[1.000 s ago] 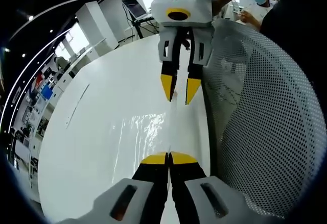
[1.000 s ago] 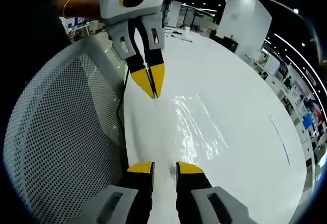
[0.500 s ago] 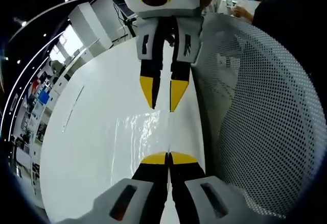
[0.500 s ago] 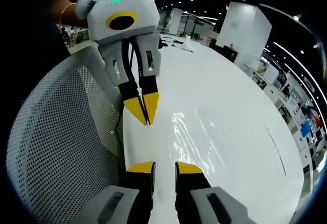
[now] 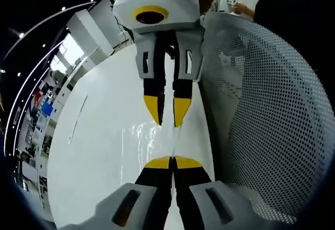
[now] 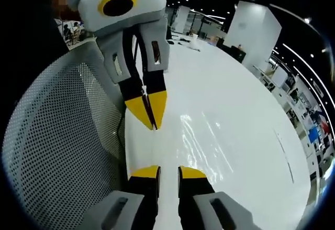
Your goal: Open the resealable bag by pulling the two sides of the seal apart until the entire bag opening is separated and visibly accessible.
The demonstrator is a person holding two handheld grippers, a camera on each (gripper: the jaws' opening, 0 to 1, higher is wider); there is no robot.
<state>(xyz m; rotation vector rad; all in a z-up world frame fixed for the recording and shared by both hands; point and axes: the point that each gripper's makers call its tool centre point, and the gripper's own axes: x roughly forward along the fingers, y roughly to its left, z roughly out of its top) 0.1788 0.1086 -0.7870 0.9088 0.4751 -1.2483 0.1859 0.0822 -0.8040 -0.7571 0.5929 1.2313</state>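
Between hand-held grippers: resealable bag (image 5: 149,141), left hand-held gripper (image 5: 171,162) pinching edge.

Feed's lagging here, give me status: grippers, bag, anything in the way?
Left gripper shut on the bag edge. Right gripper open, hovering close. Seal state unclear. Mesh chair back alongside.

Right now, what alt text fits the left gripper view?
The left gripper, jaws shut on a clear resealable bag, faces the open-jawed right gripper over a white table; a white mesh chair back stands alongside.
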